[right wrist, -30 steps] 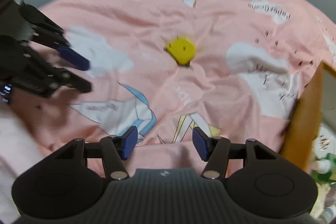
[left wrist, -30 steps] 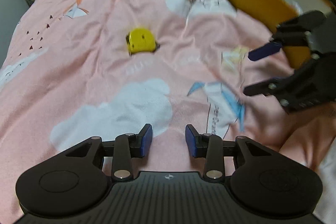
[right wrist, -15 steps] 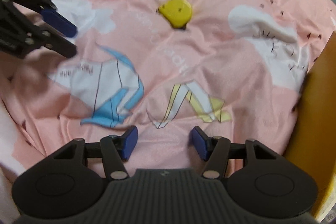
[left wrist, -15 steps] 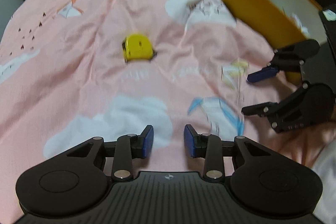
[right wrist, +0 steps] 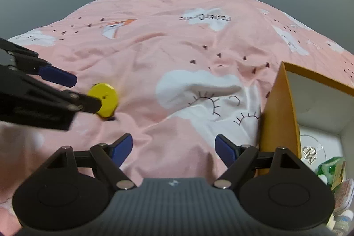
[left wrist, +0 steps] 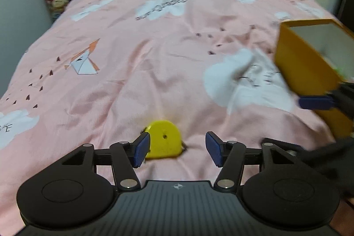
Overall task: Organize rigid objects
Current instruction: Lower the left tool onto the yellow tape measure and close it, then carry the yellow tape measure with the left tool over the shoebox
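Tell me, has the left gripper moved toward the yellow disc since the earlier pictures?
Yes. The left gripper has come forward over the blanket; the yellow disc now sits between its open fingers, no longer far ahead.

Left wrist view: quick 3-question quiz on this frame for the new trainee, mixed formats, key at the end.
1. True or false: the left gripper is shut on the yellow tape measure.
2. Which side of the bedspread holds the orange box? A. robot's left B. robot's right
3. Fill in: the right gripper has its jaws ____ and holds nothing.

Key: 1. False; the jaws are open, and the tape measure lies on the bedspread between them. 2. B. 3. open.
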A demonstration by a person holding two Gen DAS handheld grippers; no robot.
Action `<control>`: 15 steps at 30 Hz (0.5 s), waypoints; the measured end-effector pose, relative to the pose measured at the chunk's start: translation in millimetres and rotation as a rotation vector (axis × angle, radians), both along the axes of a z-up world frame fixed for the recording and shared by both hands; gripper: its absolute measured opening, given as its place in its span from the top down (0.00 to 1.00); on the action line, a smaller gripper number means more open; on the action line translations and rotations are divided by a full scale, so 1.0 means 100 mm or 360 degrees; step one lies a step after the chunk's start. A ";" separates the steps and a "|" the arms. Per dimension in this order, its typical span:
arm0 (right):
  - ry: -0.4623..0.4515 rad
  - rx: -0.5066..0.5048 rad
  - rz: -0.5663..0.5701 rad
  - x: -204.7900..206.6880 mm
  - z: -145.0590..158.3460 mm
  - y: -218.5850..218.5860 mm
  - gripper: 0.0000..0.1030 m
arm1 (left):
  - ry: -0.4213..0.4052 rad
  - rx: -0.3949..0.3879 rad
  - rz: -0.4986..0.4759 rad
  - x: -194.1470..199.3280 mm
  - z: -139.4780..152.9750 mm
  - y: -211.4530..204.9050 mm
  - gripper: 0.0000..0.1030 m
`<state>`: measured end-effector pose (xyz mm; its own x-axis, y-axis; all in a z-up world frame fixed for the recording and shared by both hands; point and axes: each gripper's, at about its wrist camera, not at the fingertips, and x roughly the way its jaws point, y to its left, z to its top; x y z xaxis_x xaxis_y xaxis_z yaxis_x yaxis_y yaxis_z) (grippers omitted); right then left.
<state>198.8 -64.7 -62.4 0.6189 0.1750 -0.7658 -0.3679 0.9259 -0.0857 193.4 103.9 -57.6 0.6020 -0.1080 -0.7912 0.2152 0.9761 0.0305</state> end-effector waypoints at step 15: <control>0.0101 0.0092 -0.0173 0.17 -0.41 -0.13 0.15 | -0.0005 0.0272 0.0153 0.26 -0.59 -0.17 0.40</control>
